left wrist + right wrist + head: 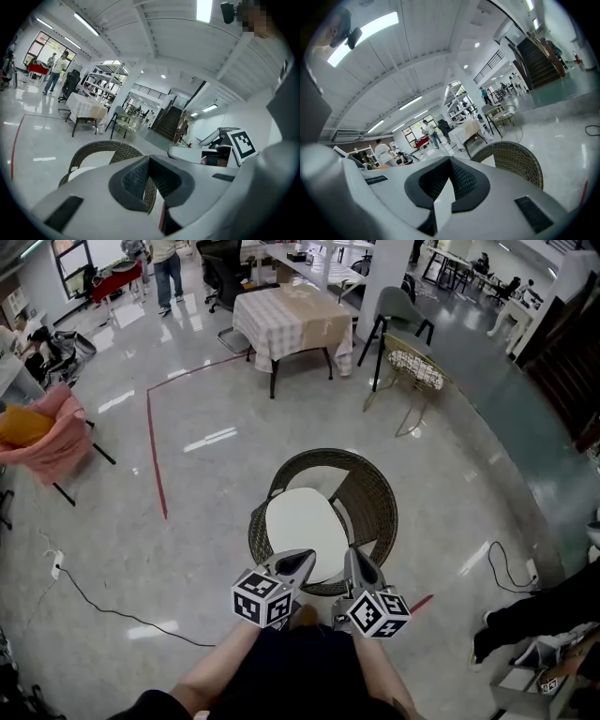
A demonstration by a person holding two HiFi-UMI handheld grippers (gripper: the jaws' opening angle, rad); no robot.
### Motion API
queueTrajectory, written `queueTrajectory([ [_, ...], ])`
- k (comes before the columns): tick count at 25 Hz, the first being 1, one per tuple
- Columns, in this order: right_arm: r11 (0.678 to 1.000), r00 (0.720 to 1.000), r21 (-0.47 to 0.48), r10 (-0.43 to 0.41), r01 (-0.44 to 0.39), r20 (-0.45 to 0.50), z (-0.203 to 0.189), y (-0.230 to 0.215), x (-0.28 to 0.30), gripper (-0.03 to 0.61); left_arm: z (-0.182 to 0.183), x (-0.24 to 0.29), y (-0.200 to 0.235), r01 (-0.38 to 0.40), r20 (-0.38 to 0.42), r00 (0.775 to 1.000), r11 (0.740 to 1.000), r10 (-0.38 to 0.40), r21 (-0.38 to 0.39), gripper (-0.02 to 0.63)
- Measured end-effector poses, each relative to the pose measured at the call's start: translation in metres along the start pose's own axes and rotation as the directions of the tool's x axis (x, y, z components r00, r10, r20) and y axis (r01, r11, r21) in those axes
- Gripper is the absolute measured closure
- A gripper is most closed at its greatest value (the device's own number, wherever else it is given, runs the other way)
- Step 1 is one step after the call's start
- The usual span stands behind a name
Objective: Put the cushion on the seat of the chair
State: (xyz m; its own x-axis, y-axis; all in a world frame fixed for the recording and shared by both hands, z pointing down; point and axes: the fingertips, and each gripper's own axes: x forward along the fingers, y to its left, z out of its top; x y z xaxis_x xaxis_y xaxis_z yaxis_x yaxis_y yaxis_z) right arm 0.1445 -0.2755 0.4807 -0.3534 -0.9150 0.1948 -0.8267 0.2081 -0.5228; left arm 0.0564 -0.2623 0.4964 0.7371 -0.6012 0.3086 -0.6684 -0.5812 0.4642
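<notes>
A round dark wicker chair [377,498] stands on the floor just ahead of me, with a white cushion [302,531] lying flat on its seat. My left gripper [302,564] hovers over the cushion's near edge, its jaws shut and empty. My right gripper [359,568] is beside it over the chair's near right rim, and its pads also meet with nothing held. The left gripper view shows its closed tips [149,159] with the chair back [108,147] behind them. The right gripper view shows its closed tips [451,162] in front of the wicker back [516,158].
A red tape line [155,456] runs across the shiny floor at the left. Beyond the chair stand a table with a checked cloth [292,320], a wire chair [412,367] and a dark chair [398,310]. A pink-draped seat [54,439] is far left. A cable [103,601] trails near left.
</notes>
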Motion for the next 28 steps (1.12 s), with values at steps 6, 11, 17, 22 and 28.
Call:
queueTrajectory([
  [6,0.998,0.999,-0.053,0.025,-0.023,0.032,0.010,0.013,-0.007,0.565,0.002,-0.003,-0.007,-0.009,0.005,1.000,0.998,0.009,0.061,0.611],
  [11,0.998,0.999,-0.046,0.030,-0.030,0.016,0.000,0.015,-0.013,0.565,0.000,-0.007,-0.011,-0.028,0.013,1.000,0.995,0.027,0.093,0.611],
  [17,0.997,0.999,-0.063,0.039,-0.039,0.005,-0.008,0.021,-0.015,0.565,-0.010,-0.011,-0.007,-0.048,0.007,0.999,0.996,0.048,0.081,0.611],
  [22,0.996,0.999,-0.080,0.031,-0.030,0.010,-0.009,0.023,-0.018,0.565,-0.009,-0.015,-0.004,-0.050,0.016,0.999,0.996,0.049,0.077,0.611],
  [28,0.996,0.999,-0.088,0.029,-0.026,0.034,-0.001,0.025,-0.022,0.565,-0.008,-0.019,-0.006,-0.049,0.013,0.999,0.995,0.048,0.085,0.611],
])
